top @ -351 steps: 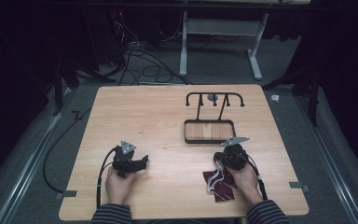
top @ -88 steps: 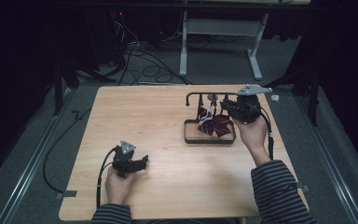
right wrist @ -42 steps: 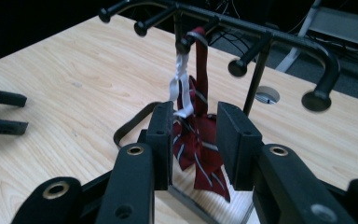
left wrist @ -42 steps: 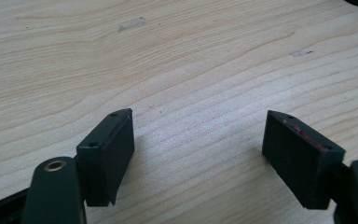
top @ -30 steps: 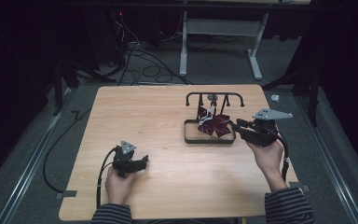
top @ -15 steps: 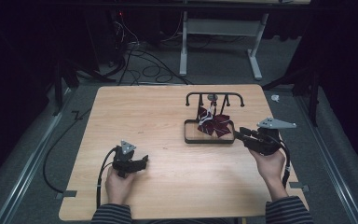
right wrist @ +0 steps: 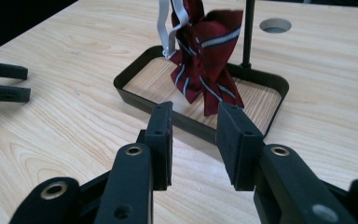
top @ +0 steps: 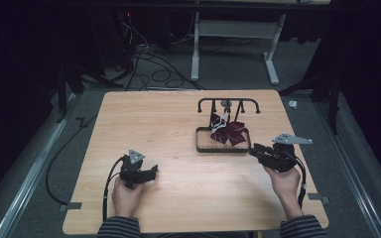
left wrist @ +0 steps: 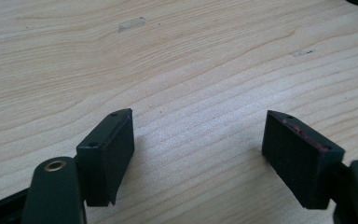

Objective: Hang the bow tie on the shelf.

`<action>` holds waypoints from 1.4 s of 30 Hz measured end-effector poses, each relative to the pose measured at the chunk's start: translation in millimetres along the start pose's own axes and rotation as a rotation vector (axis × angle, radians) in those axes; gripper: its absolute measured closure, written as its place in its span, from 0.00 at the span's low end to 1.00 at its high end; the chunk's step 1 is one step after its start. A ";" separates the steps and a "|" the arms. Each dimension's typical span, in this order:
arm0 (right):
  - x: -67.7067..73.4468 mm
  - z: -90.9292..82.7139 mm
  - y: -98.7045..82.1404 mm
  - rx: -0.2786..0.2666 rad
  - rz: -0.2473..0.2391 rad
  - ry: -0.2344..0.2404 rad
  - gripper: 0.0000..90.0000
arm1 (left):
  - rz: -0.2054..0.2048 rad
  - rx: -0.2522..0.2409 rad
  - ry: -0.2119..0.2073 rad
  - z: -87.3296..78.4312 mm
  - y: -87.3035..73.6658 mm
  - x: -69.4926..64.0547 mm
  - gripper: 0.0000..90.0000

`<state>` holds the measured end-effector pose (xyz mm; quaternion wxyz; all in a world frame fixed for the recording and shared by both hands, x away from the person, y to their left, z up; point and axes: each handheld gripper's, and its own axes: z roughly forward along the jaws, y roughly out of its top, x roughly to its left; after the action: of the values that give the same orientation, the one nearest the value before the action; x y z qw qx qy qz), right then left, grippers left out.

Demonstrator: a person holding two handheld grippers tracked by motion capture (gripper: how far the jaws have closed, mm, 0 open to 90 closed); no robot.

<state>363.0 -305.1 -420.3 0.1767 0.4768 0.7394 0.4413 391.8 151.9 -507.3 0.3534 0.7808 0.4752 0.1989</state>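
A dark red striped bow tie [top: 227,130] hangs by its white strap [right wrist: 170,32] from a black rack [top: 228,100], over the rack's black tray [top: 198,144]. My right gripper [top: 253,148] hovers just right of the tray's near corner and points left at it. In the right gripper view the bow tie [right wrist: 205,60] hangs beyond my right gripper [right wrist: 194,126], whose jaws stand apart with nothing between them. My left gripper [top: 155,171] rests on the table's near left. It is wide open [left wrist: 198,135] over bare wood.
The wooden table [top: 144,124] has free room across its left and middle. A round hole [right wrist: 275,24] lies in the tabletop beyond the rack. Cables [top: 144,54] and a white desk frame [top: 233,34] stand on the floor behind the table.
My right gripper carried the bow tie from the near edge to the rack, let it go, and drew back toward the near right. The left gripper stayed put.
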 end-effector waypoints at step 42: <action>9.0 47.9 -63.8 0.145 -0.007 -0.076 0.57 | 0.006 0.002 0.007 0.2 0.1 -0.7 0.29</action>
<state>356.3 -284.1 -497.5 0.1714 0.5020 0.7638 0.3677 391.7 151.2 -507.3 0.3504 0.7820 0.4743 0.2020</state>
